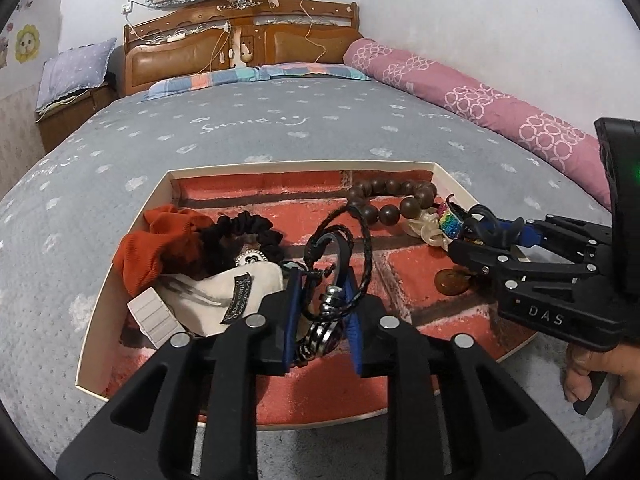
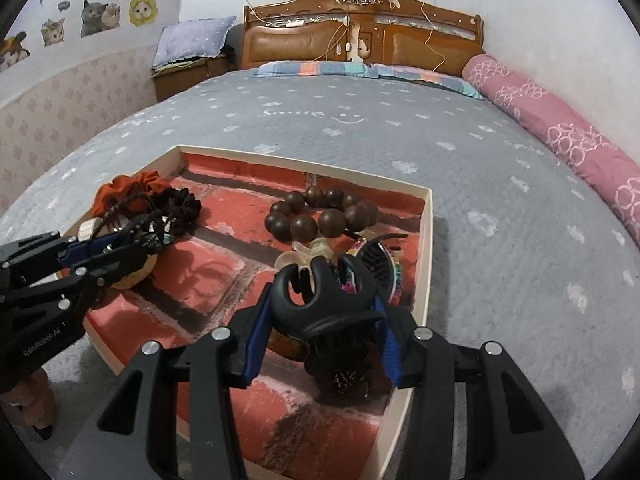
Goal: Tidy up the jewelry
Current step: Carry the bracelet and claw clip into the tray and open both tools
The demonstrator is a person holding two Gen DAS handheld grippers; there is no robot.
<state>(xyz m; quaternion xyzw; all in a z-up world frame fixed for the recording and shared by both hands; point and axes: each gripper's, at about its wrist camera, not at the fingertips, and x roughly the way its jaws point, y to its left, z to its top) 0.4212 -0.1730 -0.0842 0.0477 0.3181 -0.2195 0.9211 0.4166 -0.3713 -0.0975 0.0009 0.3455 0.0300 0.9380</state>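
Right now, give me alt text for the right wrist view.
The right gripper holds a black claw hair clip between its blue fingers over a shallow brick-patterned box on a grey bed. In the box lie a brown bead bracelet and scrunchies; the left gripper reaches in.

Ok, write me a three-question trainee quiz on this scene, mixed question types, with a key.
1. True or false: the wooden bead bracelet lies on the bedcover, outside the box.
2. What is the right claw clamped on? A) orange scrunchie B) black hair clip C) white pouch
3. What does the box rest on?

Key: 1 false, the wooden bead bracelet lies inside the box; 2 B; 3 the bed.
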